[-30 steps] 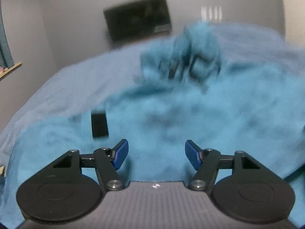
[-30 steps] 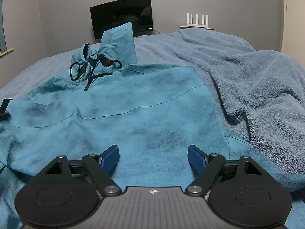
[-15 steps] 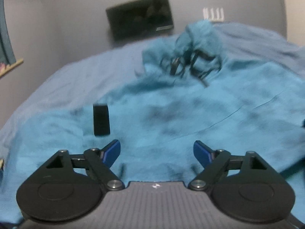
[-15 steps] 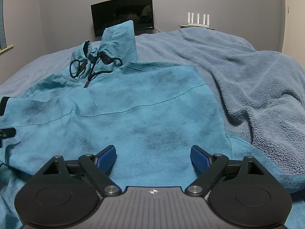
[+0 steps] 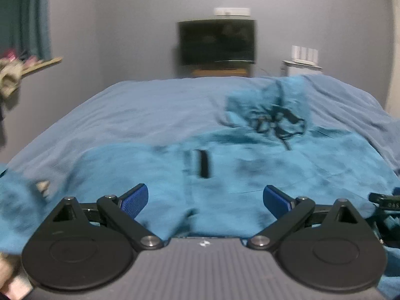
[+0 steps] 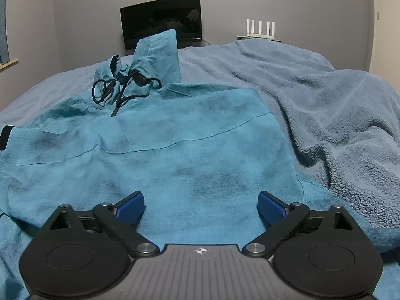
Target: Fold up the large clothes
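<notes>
A teal hooded sweatshirt [image 6: 195, 155] lies spread on the bed, hood [image 6: 155, 57] standing up at the far end with black drawstrings [image 6: 120, 92]. In the left wrist view the sweatshirt [image 5: 250, 175] is blurred; a black cuff [image 5: 202, 163] lies on it. My left gripper [image 5: 205, 200] is open and empty over the sweatshirt's near part. My right gripper [image 6: 201, 207] is open and empty above the sweatshirt's lower body. The right gripper's edge [image 5: 385, 202] shows at the far right of the left wrist view.
The bed has a blue sheet [image 5: 140, 115]. A thick blue fleece blanket [image 6: 337, 105] is bunched on the right. A dark monitor [image 6: 162, 25] and a white router [image 6: 260, 28] stand at the back wall. A curtain [image 5: 32, 15] hangs at left.
My left gripper has pulled back and swung left, its jaws opening wider; more bare sheet now shows. My right gripper's jaws opened slightly and it hardly moved.
</notes>
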### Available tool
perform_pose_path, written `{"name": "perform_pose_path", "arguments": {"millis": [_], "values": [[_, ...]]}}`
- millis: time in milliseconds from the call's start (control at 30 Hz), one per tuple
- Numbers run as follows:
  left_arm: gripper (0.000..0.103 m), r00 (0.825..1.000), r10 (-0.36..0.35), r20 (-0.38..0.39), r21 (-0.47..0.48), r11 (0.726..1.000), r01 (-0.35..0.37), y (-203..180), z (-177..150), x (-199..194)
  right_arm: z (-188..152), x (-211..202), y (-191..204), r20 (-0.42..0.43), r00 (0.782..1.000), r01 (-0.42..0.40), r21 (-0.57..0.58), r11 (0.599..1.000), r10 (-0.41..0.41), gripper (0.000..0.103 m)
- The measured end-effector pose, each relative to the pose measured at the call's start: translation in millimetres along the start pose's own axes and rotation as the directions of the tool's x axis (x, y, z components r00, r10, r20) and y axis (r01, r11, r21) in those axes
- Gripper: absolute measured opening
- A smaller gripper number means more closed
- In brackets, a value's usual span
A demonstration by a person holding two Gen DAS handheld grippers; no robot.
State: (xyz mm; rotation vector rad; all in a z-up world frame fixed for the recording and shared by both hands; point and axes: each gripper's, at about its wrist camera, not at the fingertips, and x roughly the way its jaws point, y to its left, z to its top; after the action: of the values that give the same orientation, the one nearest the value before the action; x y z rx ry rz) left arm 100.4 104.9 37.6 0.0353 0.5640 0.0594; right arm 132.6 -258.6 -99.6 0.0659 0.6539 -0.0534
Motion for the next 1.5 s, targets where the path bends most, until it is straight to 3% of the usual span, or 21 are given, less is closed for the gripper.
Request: {"name": "perform_pose_path", "arguments": {"millis": [133,233,367,500,633,667,767,900,967,1033,1067,1100,1167,1300,1500], "values": [[0.099,0.997,0.074,0.003,-0.093,0.993,-0.073,52.0,1.7,-28.3,0.8,-9.6,1.0,0.046,0.999,0.003,-0.001,1.000,-0.003,0.102],[0.099,0.986,0.168,-0.005,-0.156,0.974,-0.167,97.4,-2.7,-42.3,1.2,-14.8,1.9,0.063,0.998,0.004,-0.005,1.000,-0.004,0.102],[0.099,0.946,0.317,-0.062,-0.249,0.913,-0.322,165.6,-15.8,-50.2,1.0,-18.5,5.6,0.068,0.998,0.009,-0.020,1.000,-0.008,0.102],[0.099,0.889,0.442,-0.119,-0.313,0.833,-0.456,225.3,-31.5,-50.2,0.2,-23.2,10.5,0.085,0.996,0.015,-0.046,0.999,-0.011,0.102],[0.099,0.835,0.531,-0.145,-0.349,0.762,-0.545,274.4,-39.0,-44.7,-1.3,-23.4,14.5,0.085,0.996,0.022,-0.060,0.998,-0.017,0.102],[0.099,0.828,0.544,-0.139,-0.348,0.756,-0.555,281.9,-38.9,-43.6,-1.6,-23.0,15.0,0.083,0.996,0.024,-0.062,0.998,-0.019,0.102],[0.099,0.828,0.541,-0.147,-0.356,0.752,-0.555,302.7,-37.3,-36.3,-2.3,-21.4,15.8,0.076,0.997,0.027,-0.065,0.998,-0.022,0.102],[0.086,0.809,0.544,-0.221,-0.366,0.723,-0.586,327.9,-42.1,-17.4,-3.7,-18.5,17.9,0.066,0.997,0.034,-0.072,0.997,-0.029,0.102],[0.081,0.809,0.546,-0.219,-0.350,0.730,-0.587,331.8,-42.3,-11.4,-4.4,-16.7,20.0,0.062,0.998,0.038,-0.080,0.996,-0.033,0.102],[0.058,0.807,0.553,-0.208,-0.314,0.743,-0.590,329.3,-39.9,-5.2,-5.5,-15.8,22.2,0.060,0.998,0.038,-0.093,0.995,-0.032,0.102],[0.036,0.814,0.546,-0.200,-0.295,0.758,-0.581,327.2,-37.7,-1.4,-5.9,-15.8,23.2,0.060,0.998,0.037,-0.099,0.994,-0.031,0.102],[0.022,0.823,0.534,-0.193,-0.285,0.772,-0.568,322.8,-35.4,2.0,-6.4,-15.8,24.3,0.061,0.998,0.037,-0.106,0.994,-0.031,0.102],[0.012,0.844,0.516,-0.148,-0.297,0.791,-0.535,315.1,-30.4,1.5,-7.1,-16.9,25.9,0.066,0.997,0.036,-0.116,0.993,-0.029,0.102],[0.008,0.884,0.468,-0.014,-0.327,0.833,-0.446,288.1,-10.5,-18.8,-7.0,-19.9,27.2,0.079,0.997,0.031,-0.128,0.991,-0.021,0.102],[0.005,0.915,0.352,0.196,-0.238,0.922,-0.304,219.0,53.0,-53.4,-7.0,-24.5,30.7,0.098,0.995,0.018,-0.153,0.988,-0.003,0.102]]}}
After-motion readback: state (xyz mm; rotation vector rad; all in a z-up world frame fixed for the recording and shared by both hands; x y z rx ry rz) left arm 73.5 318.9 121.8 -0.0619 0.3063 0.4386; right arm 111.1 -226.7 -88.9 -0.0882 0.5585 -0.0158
